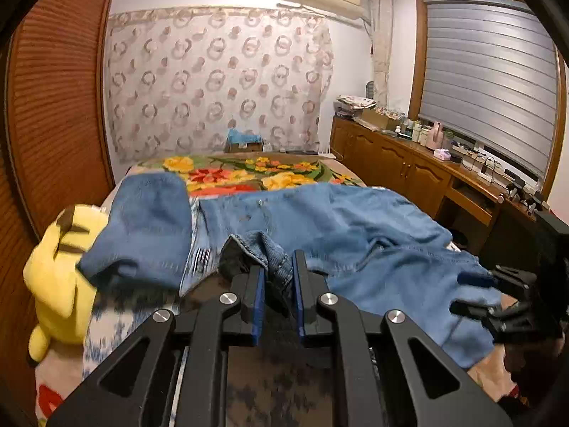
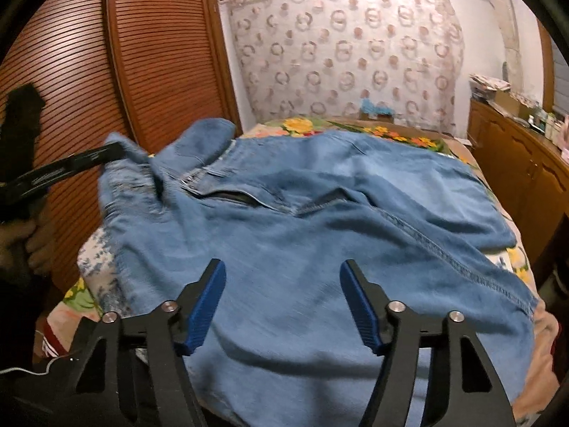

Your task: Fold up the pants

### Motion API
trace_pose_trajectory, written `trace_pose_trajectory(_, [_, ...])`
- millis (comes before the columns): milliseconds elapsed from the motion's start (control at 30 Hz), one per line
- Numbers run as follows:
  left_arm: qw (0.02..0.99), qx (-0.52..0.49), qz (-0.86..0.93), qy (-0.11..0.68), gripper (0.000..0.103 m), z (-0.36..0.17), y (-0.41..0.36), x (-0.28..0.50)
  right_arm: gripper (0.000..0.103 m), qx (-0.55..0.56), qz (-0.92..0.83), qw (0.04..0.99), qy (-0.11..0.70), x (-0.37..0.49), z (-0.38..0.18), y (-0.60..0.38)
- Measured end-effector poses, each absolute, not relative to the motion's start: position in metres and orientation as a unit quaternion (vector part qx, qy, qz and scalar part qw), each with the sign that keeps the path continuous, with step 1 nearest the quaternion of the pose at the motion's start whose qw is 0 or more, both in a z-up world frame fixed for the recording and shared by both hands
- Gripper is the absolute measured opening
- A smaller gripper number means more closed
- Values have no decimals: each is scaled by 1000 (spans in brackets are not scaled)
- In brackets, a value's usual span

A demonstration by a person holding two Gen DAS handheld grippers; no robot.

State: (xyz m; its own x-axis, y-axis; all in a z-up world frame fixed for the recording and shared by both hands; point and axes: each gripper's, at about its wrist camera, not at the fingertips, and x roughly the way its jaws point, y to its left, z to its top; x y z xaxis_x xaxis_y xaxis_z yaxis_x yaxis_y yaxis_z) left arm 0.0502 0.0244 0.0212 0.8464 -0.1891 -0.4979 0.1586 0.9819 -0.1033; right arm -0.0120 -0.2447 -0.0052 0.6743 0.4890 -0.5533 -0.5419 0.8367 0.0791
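We are clamping the left tool on a bunched denim edge of the pants, while the right tool is hovering over them with its jaws apart. Beyond, the pants are sprawling across the bed, a yellow plush lying at nine o'clock.

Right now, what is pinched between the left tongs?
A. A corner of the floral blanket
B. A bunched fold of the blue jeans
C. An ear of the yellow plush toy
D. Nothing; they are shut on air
B: in the left wrist view the left tongs are shut on a bunched fold of the blue jeans, while the yellow plush toy lies untouched off to the side.
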Motion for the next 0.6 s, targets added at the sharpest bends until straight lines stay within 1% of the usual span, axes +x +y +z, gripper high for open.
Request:
trace_pose_trajectory(133, [962,-19,-91,257,15,27,19,74,59,-47,293,912,282,-11,-7,-250])
trace_pose_trajectory(467, [962,-24,-78,261,15,32,16,116,55,-59,324,894,305,-8,-19,-256])
trace_pose_trajectory(600, [962,-32,-73,262,15,34,18,124,52,-71,318,891,316,-4,-26,-263])
